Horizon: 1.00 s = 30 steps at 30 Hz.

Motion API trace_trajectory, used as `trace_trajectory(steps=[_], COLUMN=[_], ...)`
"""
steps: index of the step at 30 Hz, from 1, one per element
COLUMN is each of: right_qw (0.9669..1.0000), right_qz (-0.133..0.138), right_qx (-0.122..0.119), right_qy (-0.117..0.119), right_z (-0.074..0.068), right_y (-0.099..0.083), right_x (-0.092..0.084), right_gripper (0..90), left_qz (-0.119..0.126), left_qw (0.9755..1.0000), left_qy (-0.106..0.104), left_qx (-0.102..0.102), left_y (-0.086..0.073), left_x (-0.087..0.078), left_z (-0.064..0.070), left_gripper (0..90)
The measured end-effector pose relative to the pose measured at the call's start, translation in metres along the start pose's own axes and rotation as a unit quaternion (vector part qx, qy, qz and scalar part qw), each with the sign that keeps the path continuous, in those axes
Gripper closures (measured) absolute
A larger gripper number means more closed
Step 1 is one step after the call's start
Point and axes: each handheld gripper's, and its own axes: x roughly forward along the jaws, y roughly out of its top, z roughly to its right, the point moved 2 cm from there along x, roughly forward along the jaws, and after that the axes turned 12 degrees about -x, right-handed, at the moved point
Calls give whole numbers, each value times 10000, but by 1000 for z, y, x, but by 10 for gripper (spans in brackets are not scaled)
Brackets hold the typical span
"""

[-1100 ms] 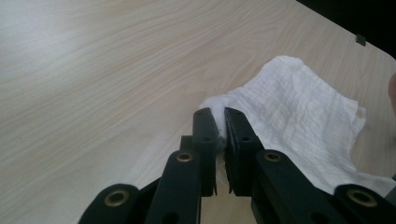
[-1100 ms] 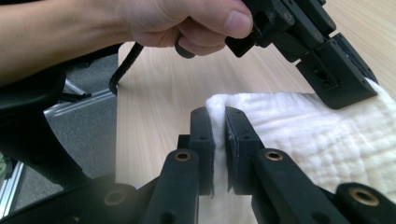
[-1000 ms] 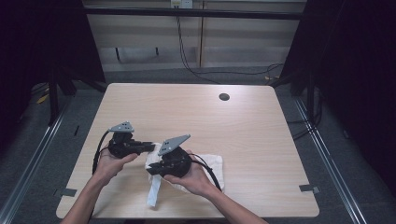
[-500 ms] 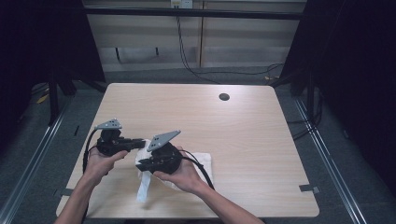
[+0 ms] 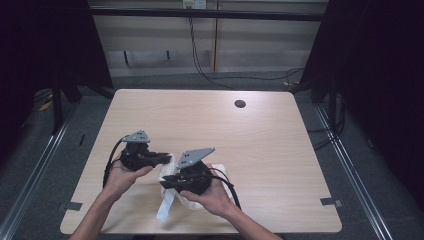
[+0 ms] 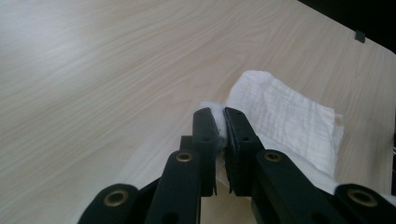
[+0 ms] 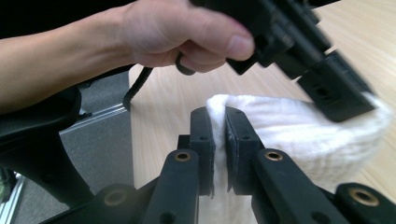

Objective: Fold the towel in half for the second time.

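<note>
- In the high view I see both of my claws low in the frame, left of centre, over the near part of the wooden table (image 5: 280,150); the white cloth (image 5: 167,200) lies under them and hangs down toward the bottom edge as a narrow strip.
- Most of the cloth is covered there by the right claw (image 5: 165,182) and my right hand (image 5: 212,197), so I cannot make out its full outline.
- The left claw (image 5: 167,159) points toward the right of the frame, and its tip sits right at the cloth's upper edge; from this height the grip itself is too small to read.
- In the left gripper view the left claw (image 6: 219,128) is nearly closed, pinching a fold of cloth (image 6: 285,121) that spreads out to the right of centre; the cloth's lower part is cut off behind the jaws.
- In the right gripper view the right claw (image 7: 218,128) is likewise almost shut, clamped on a raised edge of the cloth (image 7: 289,126).
- In that same view, the left claw (image 7: 369,105) grips the cloth at the right edge, blurred; my left hand (image 7: 187,35) fills the upper middle.
- Compared with a second ago, both hands sit a little further left in the high view, and the hanging strip reaches lower.
</note>
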Motion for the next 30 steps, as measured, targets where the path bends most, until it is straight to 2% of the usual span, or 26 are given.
trace_trajectory(steps=[9, 20, 26, 29, 30], right_qw=[9995, 9986, 9978, 9973, 9967], right_qz=[102, 52, 46, 47, 27], right_qx=[243, 337, 391, 469, 549], right_qy=[-162, -415, -534, -563, -591], right_z=[1, 3, 4, 5, 7], right_y=[-22, -38, -48, -54, -61], right_x=[-20, -39, -47, -50, -52], right_gripper=[827, 826, 824, 823, 822], left_qz=[-177, -390, -481, -526, -570], left_qw=[9998, 9991, 9985, 9983, 9981], left_qy=[-84, -120, -235, -236, -243], left_qx=[50, 123, 74, 65, 14], left_y=[7, 12, 14, 13, 12], left_x=[21, 47, 61, 68, 75], left_z=[11, 21, 24, 24, 24], left_gripper=[842, 841, 841, 840, 839])
